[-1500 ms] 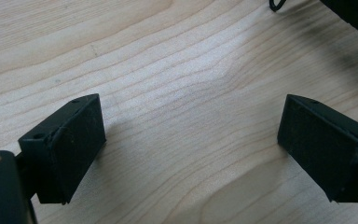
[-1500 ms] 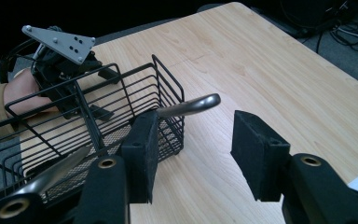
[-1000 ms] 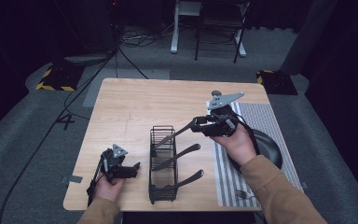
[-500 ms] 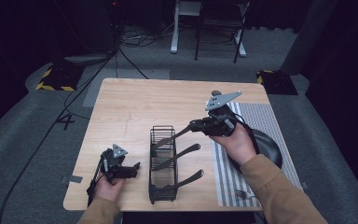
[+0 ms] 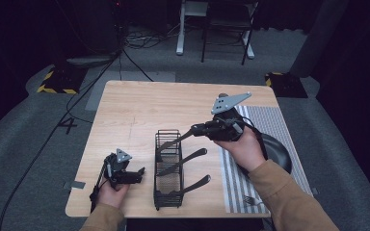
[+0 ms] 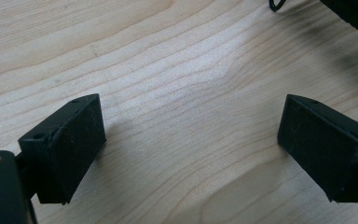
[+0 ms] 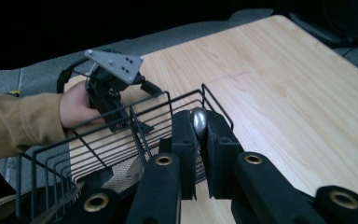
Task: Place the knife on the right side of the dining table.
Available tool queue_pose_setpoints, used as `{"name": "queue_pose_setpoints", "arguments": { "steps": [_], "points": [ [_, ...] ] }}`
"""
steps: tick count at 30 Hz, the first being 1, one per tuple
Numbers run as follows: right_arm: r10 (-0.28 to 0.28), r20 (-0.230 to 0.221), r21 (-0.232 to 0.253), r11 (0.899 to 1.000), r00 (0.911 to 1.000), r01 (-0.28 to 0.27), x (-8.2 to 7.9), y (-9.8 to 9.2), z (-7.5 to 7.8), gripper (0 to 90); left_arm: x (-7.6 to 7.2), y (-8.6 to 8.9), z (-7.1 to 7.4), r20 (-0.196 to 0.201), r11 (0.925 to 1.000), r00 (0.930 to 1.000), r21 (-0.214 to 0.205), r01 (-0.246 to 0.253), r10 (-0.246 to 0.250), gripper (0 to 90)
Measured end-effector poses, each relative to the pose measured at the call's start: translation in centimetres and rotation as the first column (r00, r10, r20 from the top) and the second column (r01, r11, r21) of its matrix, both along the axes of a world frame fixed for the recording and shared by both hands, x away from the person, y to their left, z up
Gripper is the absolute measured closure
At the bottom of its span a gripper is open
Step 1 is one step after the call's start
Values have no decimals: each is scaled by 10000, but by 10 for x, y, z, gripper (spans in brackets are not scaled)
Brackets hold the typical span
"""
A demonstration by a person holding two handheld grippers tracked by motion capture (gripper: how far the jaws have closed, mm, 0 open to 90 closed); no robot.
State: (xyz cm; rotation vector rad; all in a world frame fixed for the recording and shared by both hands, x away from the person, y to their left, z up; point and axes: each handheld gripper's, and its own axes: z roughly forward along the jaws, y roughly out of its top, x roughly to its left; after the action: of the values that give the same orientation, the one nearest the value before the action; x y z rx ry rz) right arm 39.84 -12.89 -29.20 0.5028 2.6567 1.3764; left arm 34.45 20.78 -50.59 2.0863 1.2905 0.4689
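Surface (image 5: pixel 139 110): pale wood, rectangular, standing on grey carpet.

Left hand-held gripper (image 5: pixel 137 174): near the front-left corner of the surface, held by the person's left hand (image 5: pixel 110 192). Grey three-cornered plate on top, cable trailing back along the front edge. Jaws spread wide and holding nothing; in the left gripper view the two black pads (image 6: pixel 65 144) stand well apart over bare wood grain. Jaw tips point toward the rack, close beside it without touching.

Wire rack (image 5: pixel 168 168): black, long and narrow, set at the middle of the front half of the surface, running from the front edge toward the centre. Three dark utensil handles slant out of its right side; the nearest two (image 5: pixel 192 185) lean free toward the mat.

Utensil (image 5: pixel 173 141): the farthest of the three, at the rack's far end, its lower end inside the wire. Its rounded silvery handle tip (image 7: pixel 198 120) sits pinched between the right jaws, as the right gripper view shows.

Right hand-held gripper (image 5: pixel 195 130): raised above the surface just right of the rack's far end, held by the person's right hand (image 5: pixel 241 149) in a tan sleeve. Jaws closed on the utensil's handle.

Striped mat (image 5: pixel 265 125): grey and white, along the right edge of the surface.

Fork (image 5: pixel 248 199): on the mat near the front edge.

Dark round pan (image 5: pixel 277 154): on the mat at the right edge, partly hidden by the forearm.
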Motion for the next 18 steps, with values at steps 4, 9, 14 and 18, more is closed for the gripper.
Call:
{"name": "queue_pose_setpoints", "arguments": {
  "steps": [4, 9, 14, 18],
  "points": [
    [-54, 202, 202, 9998, 9998, 50, -5, -7, 12, 844, 0, 0, 0, 0, 10000, 10000, 3, 2, -2, 78],
    [-157, 352, 444, 9989, 9993, 141, -12, -19, 26, 844, 0, 0, 0, 1, 10000, 10000, 5, -2, 2, 78],
    [-393, 586, 671, 9971, 9975, 353, -19, -36, 37, 843, 0, 0, 0, -2, 10000, 10000, -3, 16, -16, 77],
    [-635, 757, 990, 9935, 9951, 558, -25, -52, 47, 844, 1, 0, 0, -1, 10000, 10000, 19, 37, -37, 77]
  ]
}}
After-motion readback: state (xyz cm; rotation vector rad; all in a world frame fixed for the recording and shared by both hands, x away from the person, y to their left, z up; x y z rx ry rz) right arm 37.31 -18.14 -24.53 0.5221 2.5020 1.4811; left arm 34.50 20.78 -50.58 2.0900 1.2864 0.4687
